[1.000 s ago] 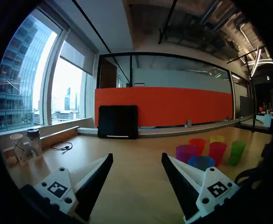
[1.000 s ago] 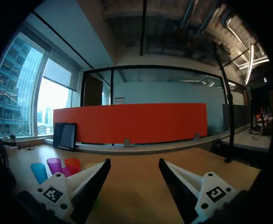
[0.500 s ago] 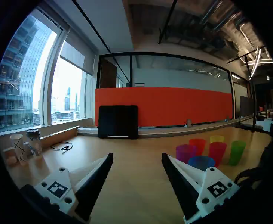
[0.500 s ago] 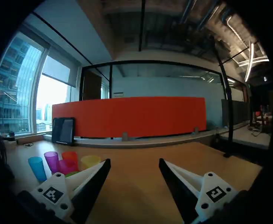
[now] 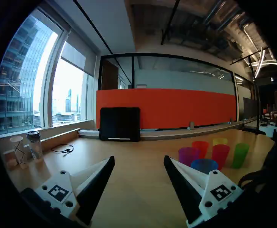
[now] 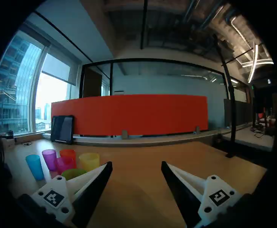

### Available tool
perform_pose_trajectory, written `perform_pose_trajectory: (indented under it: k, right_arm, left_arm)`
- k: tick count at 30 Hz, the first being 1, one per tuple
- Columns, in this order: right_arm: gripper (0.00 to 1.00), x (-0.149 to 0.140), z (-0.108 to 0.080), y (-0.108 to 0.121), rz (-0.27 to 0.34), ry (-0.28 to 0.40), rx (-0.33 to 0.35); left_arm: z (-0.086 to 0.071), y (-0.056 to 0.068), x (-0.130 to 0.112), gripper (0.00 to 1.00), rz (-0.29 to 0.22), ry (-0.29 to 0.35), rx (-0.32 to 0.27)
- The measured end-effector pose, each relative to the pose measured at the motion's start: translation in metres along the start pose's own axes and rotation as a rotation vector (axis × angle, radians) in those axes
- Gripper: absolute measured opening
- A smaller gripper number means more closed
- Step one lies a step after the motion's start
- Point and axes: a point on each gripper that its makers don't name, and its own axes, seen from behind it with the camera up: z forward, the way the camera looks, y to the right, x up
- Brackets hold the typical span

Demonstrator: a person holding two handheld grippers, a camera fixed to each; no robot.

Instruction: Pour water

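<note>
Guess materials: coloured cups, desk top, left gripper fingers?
Cups: probably thin plastic, glossy and translucent; light glows through the walls.
Desk top: wood-look with a satin sheen and soft reflections; veneer or laminate, cannot tell.
Left gripper's fingers: matte white shell with black inner faces, likely rigid plastic; whether printed or moulded is unclear.

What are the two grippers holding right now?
Nothing. The left gripper and the right gripper are both open, with just bare table between their fingers. The colored cups stand apart, untouched.
</note>
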Motion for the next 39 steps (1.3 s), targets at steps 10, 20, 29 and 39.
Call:
perform_pose_trajectory:
  k: [10,20,29,39]
  right_arm:
    - [1.0,0.0009,-0.0004,0.0002,-0.013,0.001,-0.001]
    - [1.0,0.0005,-0.0009,0.0015,-0.023,0.001,-0.005]
    - [1.0,0.0007,0.0,0.0009,-0.024,-0.001,-0.005]
    - [1.0,-0.0006,0.0002,0.0009,-0.023,-0.002,-0.005]
  left_arm:
    - [0.0002,-0.0003,-0.0001,0.96,0.0,0.0,0.0]
    - [-0.0003,-0.0005,-0.0002,0.96,0.0,0.0,0.0]
    - [-0.0006,-0.0006,-0.0002,0.96,0.0,0.0,0.0]
    - [-0.0004,-0.0014,-0.0003,0.96,0.0,0.0,0.0]
